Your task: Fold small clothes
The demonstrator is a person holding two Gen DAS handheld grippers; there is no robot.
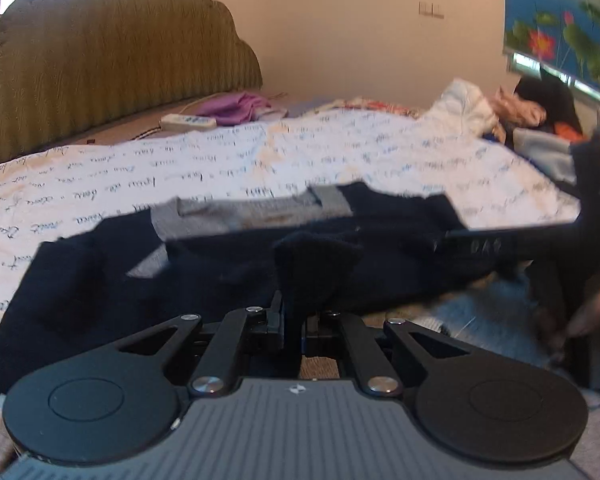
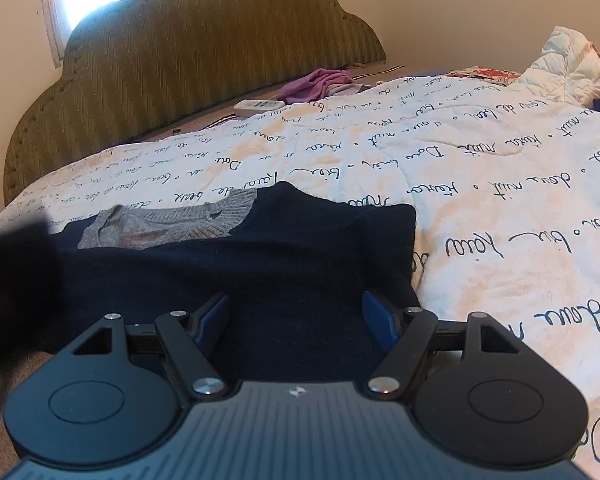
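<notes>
Left wrist view shows the left gripper (image 1: 296,320) pinched narrow on a bunched fold of the navy sweater (image 1: 100,280), a tuft of dark knit standing up between its fingers. That grip looks slim: only a small wad is caught near the fingertips, so a quick lift or sideways pull could let the cloth slide out, or drag the whole garment across the quilt (image 1: 260,152) and spoil the fold. The blur in this view suggests motion, which raises that risk.

Right wrist view shows the right gripper (image 2: 296,320) spread wide and holding nothing, its 2 blue-lined fingers (image 2: 212,316) low over the navy sweater (image 2: 280,240). Whether they touch the knit cannot be told. If it closes here it would likely catch mid-panel cloth, not an edge, giving a lopsided fold.

The sweater lies flat on the bed, its grey collar (image 2: 168,224) at the far left, its right edge just beyond the right finger.
</notes>
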